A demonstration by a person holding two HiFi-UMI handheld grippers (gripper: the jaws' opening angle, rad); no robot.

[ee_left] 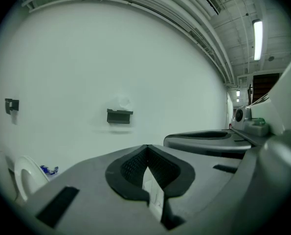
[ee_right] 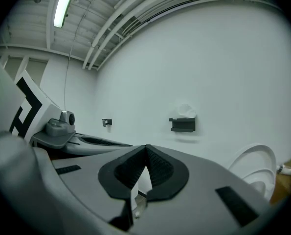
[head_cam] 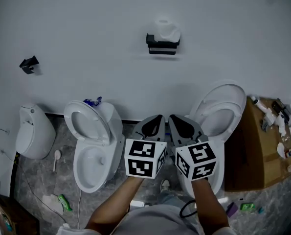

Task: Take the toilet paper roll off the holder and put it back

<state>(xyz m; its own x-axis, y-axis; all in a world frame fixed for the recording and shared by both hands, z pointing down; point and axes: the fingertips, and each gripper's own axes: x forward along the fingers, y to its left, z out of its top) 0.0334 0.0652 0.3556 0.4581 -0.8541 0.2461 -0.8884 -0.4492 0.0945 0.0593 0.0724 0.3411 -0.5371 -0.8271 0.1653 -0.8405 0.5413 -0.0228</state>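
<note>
A white toilet paper roll (head_cam: 167, 29) rests on a black wall holder (head_cam: 162, 45) high on the white wall; the roll (ee_left: 121, 102) and holder (ee_left: 119, 116) show small in the left gripper view, and the roll (ee_right: 185, 110) and holder (ee_right: 183, 124) in the right gripper view. My left gripper (head_cam: 156, 125) and right gripper (head_cam: 178, 124) are side by side well short of the wall, below the holder. Both have their jaws closed tip to tip with nothing between them.
A white toilet (head_cam: 92, 146) with its lid up stands at the left, another toilet (head_cam: 218, 112) at the right, and a urinal (head_cam: 33, 131) at the far left. A cardboard box (head_cam: 255, 151) with small items sits at the right. A small black bracket (head_cam: 29, 64) hangs on the wall.
</note>
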